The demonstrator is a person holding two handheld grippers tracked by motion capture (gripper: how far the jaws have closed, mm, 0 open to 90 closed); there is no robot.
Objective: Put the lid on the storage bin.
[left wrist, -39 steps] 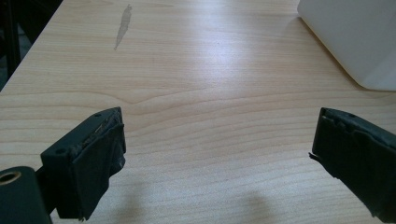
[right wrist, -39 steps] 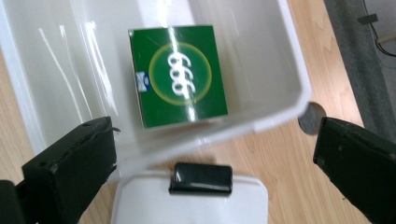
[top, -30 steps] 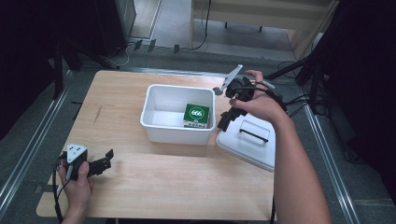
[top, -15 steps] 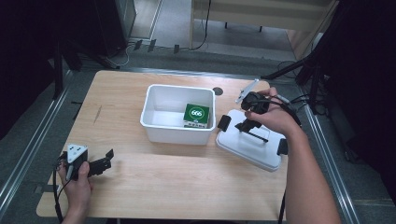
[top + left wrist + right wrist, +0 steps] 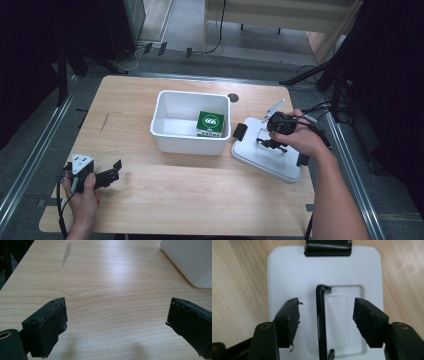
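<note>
On the table [image 5: 150, 200], the lid's handle [image 5: 321, 322] stands between right tool [image 5: 325, 320] pads.

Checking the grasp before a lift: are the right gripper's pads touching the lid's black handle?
Apart. The right gripper view shows white lid on both sides between the handle and the pads.

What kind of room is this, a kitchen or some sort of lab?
Probably a lab or recording workspace, not a kitchen: a bare wooden table edged by metal rails, cables trailing over the floor, and a hand-held gripper.
</note>
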